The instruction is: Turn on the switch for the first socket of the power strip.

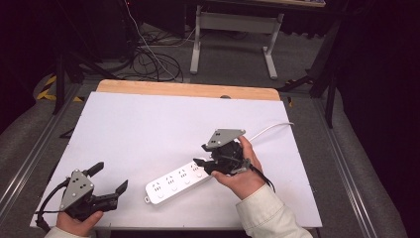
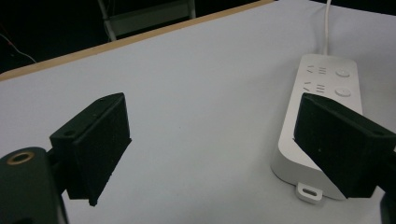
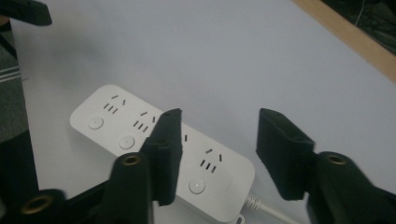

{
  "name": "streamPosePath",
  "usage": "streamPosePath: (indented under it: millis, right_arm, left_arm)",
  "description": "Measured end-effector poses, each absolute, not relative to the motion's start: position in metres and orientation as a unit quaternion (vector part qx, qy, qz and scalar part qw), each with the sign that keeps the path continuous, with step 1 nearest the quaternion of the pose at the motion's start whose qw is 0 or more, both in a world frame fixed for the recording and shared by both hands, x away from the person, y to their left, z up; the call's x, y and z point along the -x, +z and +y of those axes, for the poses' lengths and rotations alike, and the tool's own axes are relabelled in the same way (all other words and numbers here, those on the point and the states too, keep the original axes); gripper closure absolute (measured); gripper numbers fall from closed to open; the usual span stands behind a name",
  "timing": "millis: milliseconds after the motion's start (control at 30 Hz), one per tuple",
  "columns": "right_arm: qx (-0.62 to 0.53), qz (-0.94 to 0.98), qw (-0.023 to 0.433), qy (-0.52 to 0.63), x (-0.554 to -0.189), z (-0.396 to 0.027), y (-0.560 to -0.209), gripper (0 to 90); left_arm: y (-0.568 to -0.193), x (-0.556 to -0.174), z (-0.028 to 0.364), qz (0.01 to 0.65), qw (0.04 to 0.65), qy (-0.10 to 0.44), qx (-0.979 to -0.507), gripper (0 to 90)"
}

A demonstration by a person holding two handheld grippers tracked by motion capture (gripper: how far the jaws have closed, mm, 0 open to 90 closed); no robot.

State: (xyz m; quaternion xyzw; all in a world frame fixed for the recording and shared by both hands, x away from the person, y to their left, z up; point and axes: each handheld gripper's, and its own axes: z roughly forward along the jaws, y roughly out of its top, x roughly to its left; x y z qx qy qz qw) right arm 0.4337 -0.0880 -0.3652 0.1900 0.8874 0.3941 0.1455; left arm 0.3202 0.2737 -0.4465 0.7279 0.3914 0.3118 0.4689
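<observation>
A white power strip (image 1: 176, 181) with several sockets lies flat near the front of the white table top (image 1: 148, 124); its white cord (image 1: 270, 129) runs off to the right. My right gripper (image 1: 200, 154) hovers over the strip's cord end, held by a hand in a pale sleeve. In the right gripper view the right gripper (image 3: 219, 114) is open, one jaw above the power strip (image 3: 102, 116) and nothing pressed between the pads. My left gripper (image 1: 111, 176) rests at the front left corner, open and empty. In the left gripper view the power strip (image 2: 327, 79) lies behind the right jaw of the left gripper (image 2: 212, 102).
A wooden strip (image 1: 188, 90) borders the table's far edge. Beyond it on the floor lie tangled cables (image 1: 148, 59) and the white legs of another table (image 1: 233, 29). Metal rails run along both sides of the table.
</observation>
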Motion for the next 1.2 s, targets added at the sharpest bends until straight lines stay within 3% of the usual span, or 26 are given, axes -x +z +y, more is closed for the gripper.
streamPosePath:
  millis: [200,467,900,1200]
  right_arm:
    - [-0.207,0.872,0.156,0.415,-0.431,-0.102,-0.357,33.9]
    - [-0.231,0.847,0.151,0.455,-0.427,-0.129,-0.348,26.7]
    - [-0.250,0.812,0.144,0.507,-0.421,-0.174,-0.355,21.1]
    - [-0.263,0.791,0.165,0.527,-0.414,-0.205,-0.376,18.3]
  left_arm:
    - [-0.447,-0.321,0.273,0.391,0.470,0.311,-0.728,11.4]
    - [-0.447,-0.321,0.273,0.391,0.469,0.312,-0.728,11.4]
    - [-0.447,-0.321,0.273,0.391,0.469,0.312,-0.728,11.4]
    - [-0.447,-0.321,0.273,0.391,0.469,0.312,-0.728,11.4]
